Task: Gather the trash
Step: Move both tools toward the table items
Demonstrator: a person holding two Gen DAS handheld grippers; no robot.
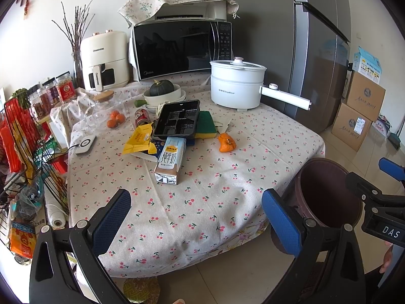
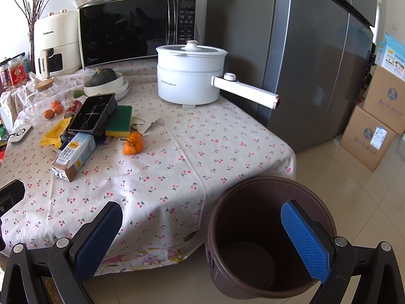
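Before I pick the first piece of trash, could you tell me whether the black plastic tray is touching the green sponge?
Touching. In the right wrist view, the black plastic tray leans with its right edge resting on the green sponge.

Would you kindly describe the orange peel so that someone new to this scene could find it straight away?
Start at the white electric pot with the long handle on the cherry-print tablecloth. Just in front of the green-and-yellow sponge lies the crumpled orange peel, alone on bare cloth. Unlike the round whole oranges beside the glass jar, it is torn and hollowed.
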